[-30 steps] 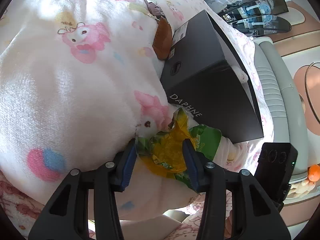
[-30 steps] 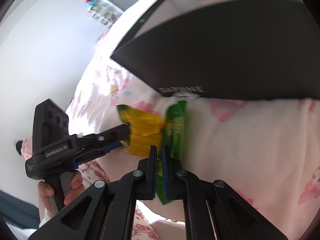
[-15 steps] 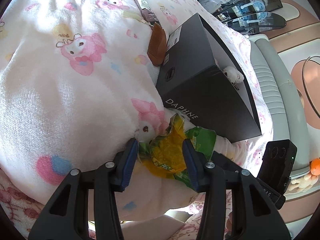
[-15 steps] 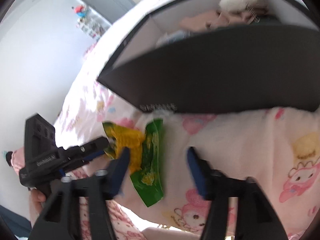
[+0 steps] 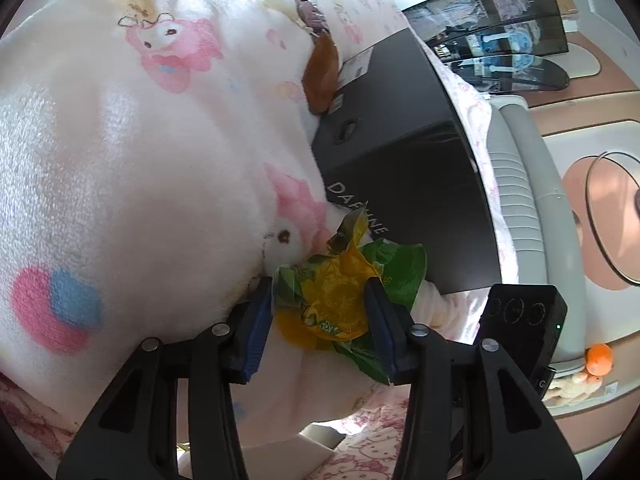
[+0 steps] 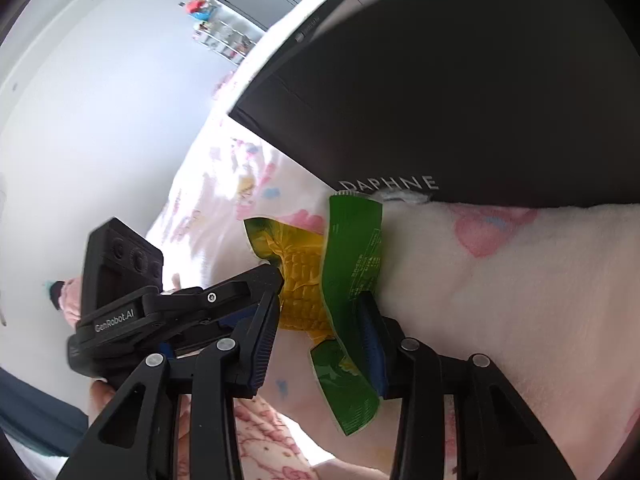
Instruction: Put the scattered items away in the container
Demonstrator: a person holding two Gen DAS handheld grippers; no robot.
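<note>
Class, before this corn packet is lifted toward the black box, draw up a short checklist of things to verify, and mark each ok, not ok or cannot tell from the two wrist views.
1. Left gripper grips the corn packet, pads on both its sides: ok.
2. Right gripper has settled its hold: not ok; its jaws are closing around the packet's green edge, pads not plainly pressing.
3. Packet is off the pink cartoon blanket: not ok, it lies on it.
4. Black box is close beyond the packet: ok.
5. Box has room inside: cannot tell, only its outer walls show.
</note>
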